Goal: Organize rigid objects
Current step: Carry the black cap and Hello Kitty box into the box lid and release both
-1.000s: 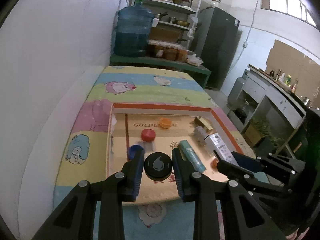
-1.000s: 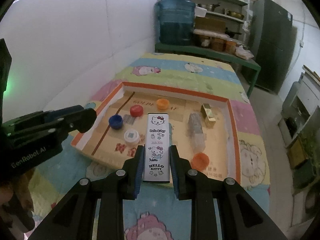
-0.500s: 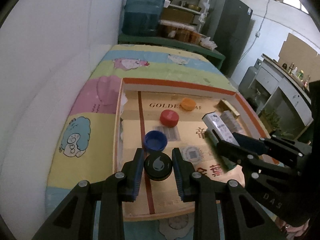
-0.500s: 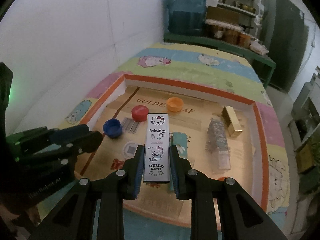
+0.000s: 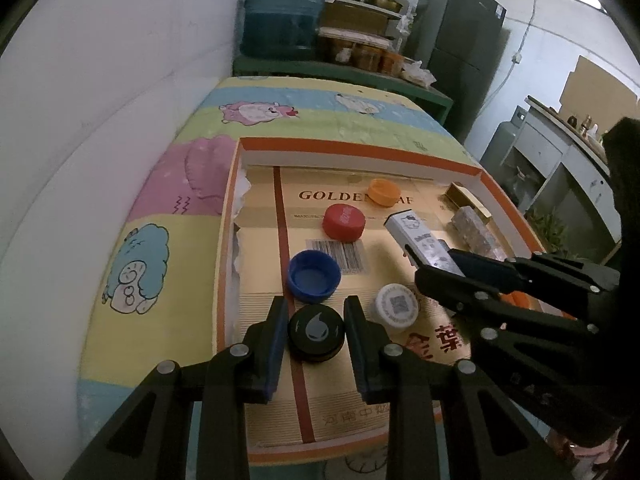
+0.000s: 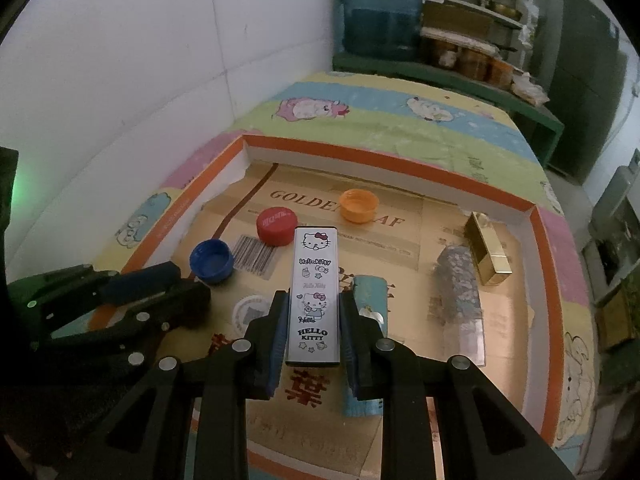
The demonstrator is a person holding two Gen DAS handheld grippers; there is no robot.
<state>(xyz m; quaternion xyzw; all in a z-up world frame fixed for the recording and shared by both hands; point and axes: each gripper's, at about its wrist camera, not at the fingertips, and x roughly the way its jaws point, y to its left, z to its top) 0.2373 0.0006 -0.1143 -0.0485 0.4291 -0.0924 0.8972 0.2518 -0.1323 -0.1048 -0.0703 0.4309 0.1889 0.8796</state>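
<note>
The white flat box [image 6: 315,296] carries the words "Hello Kitty" in the middle and "HELLO KITTY" near its lower end. The cardboard floor of the tray [image 6: 400,216] shows "GOLDEN" and, past the orange cap [image 6: 358,205], the letters "AF"; it also has red Chinese characters and a barcode [image 5: 340,254].

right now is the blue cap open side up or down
Open side up: the blue cap shows its hollow inside and rim, lying on the cardboard in the tray.

Water jug [image 5: 286,8] — green fridge [image 5: 460,28].
</note>
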